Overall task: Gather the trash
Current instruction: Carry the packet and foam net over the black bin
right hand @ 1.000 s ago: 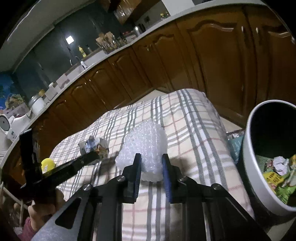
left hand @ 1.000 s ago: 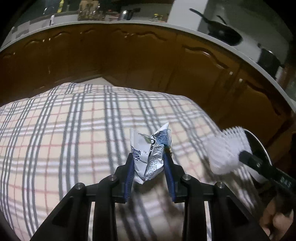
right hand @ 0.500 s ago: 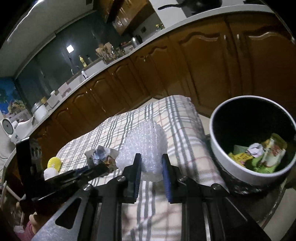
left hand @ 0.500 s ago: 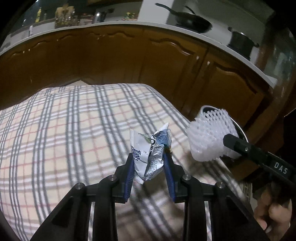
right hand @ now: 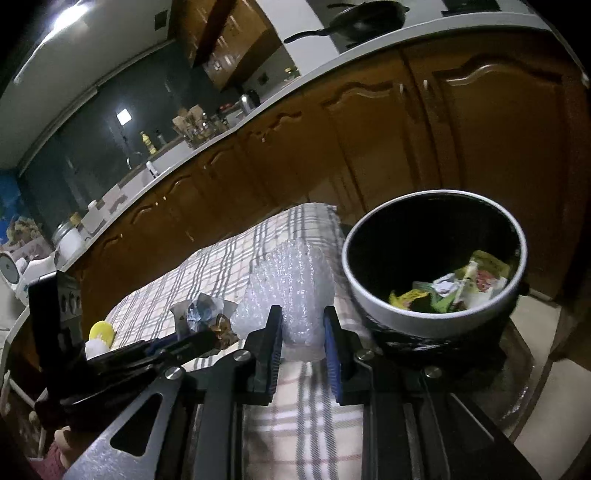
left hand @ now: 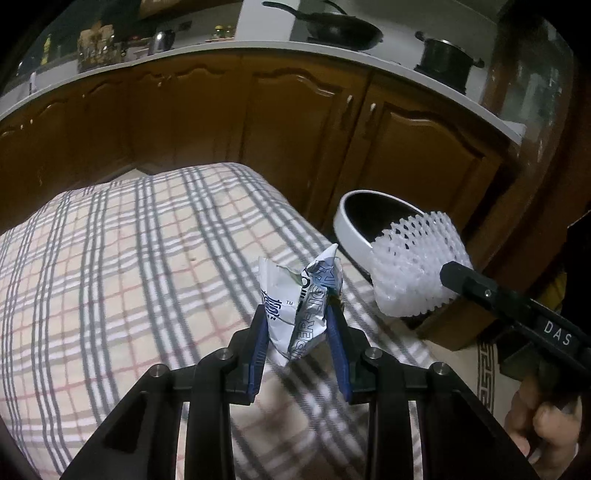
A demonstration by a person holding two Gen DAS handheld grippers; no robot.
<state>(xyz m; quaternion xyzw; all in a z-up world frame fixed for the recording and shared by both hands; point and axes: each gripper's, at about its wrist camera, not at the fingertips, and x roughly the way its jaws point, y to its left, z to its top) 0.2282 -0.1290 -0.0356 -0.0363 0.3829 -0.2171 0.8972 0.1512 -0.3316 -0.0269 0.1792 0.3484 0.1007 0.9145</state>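
My left gripper (left hand: 297, 317) is shut on a crumpled white and blue wrapper (left hand: 300, 302) and holds it above the plaid tablecloth (left hand: 129, 266). My right gripper (right hand: 302, 325) is shut on a white foam net (right hand: 291, 280), close to the left of the white trash bin (right hand: 373, 295). The bin holds several crumpled wrappers (right hand: 454, 288). In the left wrist view the foam net (left hand: 417, 266) hangs in front of the bin (left hand: 354, 232) at its near rim. In the right wrist view the left gripper with the wrapper (right hand: 201, 314) is at the left.
Brown kitchen cabinets (left hand: 295, 122) stand close behind the table and the bin. A pan (left hand: 332, 33) and a pot (left hand: 445, 61) sit on the counter. A yellow and white object (right hand: 99, 332) lies on the table's far left in the right wrist view.
Both grippers have moved right toward the bin with their loads. The foam net is now at the bin's rim, and the bin fills more of both views.
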